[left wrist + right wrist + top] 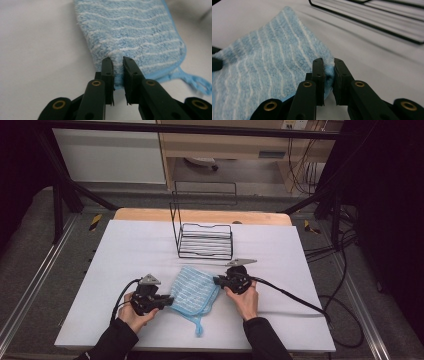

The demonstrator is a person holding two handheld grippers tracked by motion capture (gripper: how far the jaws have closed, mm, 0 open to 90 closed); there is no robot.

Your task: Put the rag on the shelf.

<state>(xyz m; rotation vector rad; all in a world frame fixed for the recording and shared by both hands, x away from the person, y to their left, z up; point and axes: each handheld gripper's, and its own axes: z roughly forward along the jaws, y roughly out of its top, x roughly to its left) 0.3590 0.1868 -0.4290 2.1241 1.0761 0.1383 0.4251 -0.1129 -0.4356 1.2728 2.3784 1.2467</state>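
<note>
The black wire rack [205,240] stands at the far middle of the counter [125,250], just beyond the folded blue towel [195,292], and blocks a straight pass to the far side. Wide bare counter lies left and right of the rack, and along the near edge.

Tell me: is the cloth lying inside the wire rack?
No, the cloth lies on the table in front of the rack.
</note>
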